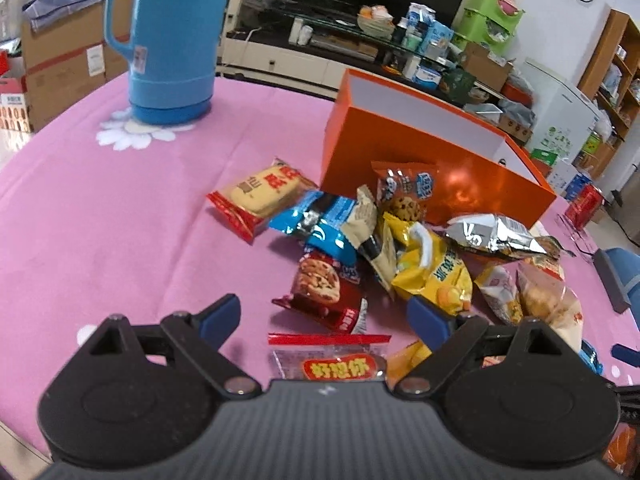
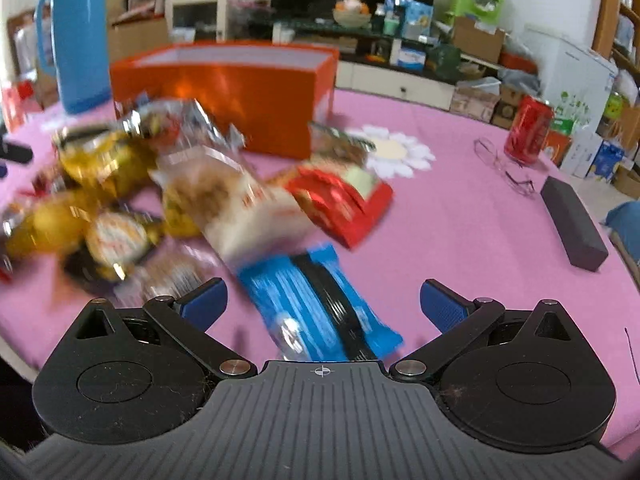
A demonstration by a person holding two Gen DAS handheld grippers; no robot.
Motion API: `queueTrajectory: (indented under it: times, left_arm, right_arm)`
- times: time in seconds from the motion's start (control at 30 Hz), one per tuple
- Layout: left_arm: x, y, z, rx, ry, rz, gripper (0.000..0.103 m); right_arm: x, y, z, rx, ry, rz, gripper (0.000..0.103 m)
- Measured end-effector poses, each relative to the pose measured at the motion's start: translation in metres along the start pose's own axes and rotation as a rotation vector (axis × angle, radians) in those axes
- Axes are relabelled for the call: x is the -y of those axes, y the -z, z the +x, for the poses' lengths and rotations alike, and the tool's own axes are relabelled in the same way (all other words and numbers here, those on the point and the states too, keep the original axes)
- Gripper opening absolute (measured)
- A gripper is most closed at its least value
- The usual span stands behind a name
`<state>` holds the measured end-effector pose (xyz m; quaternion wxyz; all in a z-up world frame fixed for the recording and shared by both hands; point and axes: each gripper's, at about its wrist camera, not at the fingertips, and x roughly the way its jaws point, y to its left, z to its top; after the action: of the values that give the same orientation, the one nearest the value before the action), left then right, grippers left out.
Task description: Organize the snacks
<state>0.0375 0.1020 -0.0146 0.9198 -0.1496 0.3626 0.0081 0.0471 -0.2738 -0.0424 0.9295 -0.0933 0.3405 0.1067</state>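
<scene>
Several snack packets lie heaped on the pink tablecloth [image 1: 100,220] in front of an open orange box [image 1: 420,160]. My left gripper [image 1: 326,316] hangs open over the near side of the heap, with a brown cookie packet [image 1: 324,292] and a clear red-topped packet [image 1: 332,356] between its fingers, untouched. A yellow packet [image 1: 436,272] lies by its right finger. In the right wrist view my right gripper [image 2: 324,304] is open, a blue packet [image 2: 316,308] lying between its fingers without contact. A red packet [image 2: 344,204] and the orange box [image 2: 224,92] lie beyond.
A blue thermos [image 1: 172,40] stands at the table's far left. A red soda can [image 2: 528,130], a pair of glasses [image 2: 504,168] and a dark case [image 2: 572,222] lie on the right side. Furniture and cardboard boxes fill the room behind.
</scene>
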Motion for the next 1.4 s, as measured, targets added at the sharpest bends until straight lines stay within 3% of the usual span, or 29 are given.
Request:
queueTrajectory:
  times: [0.17, 0.23, 0.4, 0.47, 0.57, 0.67, 0.87, 0.97, 1.0, 1.03, 1.07, 1.1, 1.23, 1.4]
  left_arm:
    - [0.001, 0.009, -0.008, 0.002, -0.032, 0.045, 0.089]
    - [0.0, 0.016, -0.011, -0.012, -0.018, 0.03, 0.089]
    - [0.012, 0.029, -0.005, -0.055, -0.019, 0.084, 0.089]
    - [0.022, 0.032, -0.002, -0.066, -0.007, 0.131, 0.089]
    - [0.033, 0.038, 0.006, -0.073, -0.077, 0.182, 0.089]
    - [0.033, 0.043, 0.012, -0.098, -0.133, 0.205, 0.089]
    - [0.024, 0.043, 0.018, -0.121, -0.122, 0.171, 0.085]
    - [0.03, 0.046, 0.019, -0.128, -0.15, 0.216, 0.08]
    - [0.032, 0.047, 0.018, -0.121, -0.154, 0.226, 0.078]
    - [0.033, 0.049, 0.015, -0.115, -0.146, 0.23, 0.068]
    - [0.034, 0.051, 0.012, -0.108, -0.139, 0.238, 0.06]
    - [0.035, 0.053, 0.01, -0.11, -0.138, 0.237, 0.059]
    - [0.028, 0.051, -0.001, -0.111, -0.126, 0.181, 0.058]
    - [0.019, 0.039, -0.038, -0.069, -0.024, 0.116, 0.058]
  right_arm:
    - [0.0, -0.006, 0.018, -0.029, -0.016, -0.003, 0.088]
    - [-0.008, -0.007, 0.029, -0.067, -0.011, -0.024, 0.08]
    - [0.001, -0.004, 0.031, -0.079, -0.042, 0.065, 0.071]
    - [0.014, -0.004, 0.033, -0.094, -0.01, 0.146, 0.071]
    - [0.025, -0.002, 0.033, -0.102, 0.028, 0.207, 0.072]
    - [0.019, -0.001, 0.033, -0.105, 0.011, 0.177, 0.078]
    - [0.02, -0.008, 0.04, -0.104, 0.007, 0.182, 0.079]
    - [0.018, -0.007, 0.04, -0.101, 0.015, 0.163, 0.078]
    - [0.018, -0.006, 0.039, -0.1, 0.014, 0.161, 0.076]
    - [0.017, -0.005, 0.037, -0.098, 0.013, 0.159, 0.073]
    - [0.017, -0.004, 0.035, -0.091, 0.009, 0.156, 0.061]
    - [0.016, -0.003, 0.031, -0.081, 0.003, 0.151, 0.036]
    - [0.018, 0.001, 0.021, -0.066, -0.033, 0.185, 0.033]
    - [0.029, -0.001, -0.004, 0.002, -0.099, 0.289, 0.033]
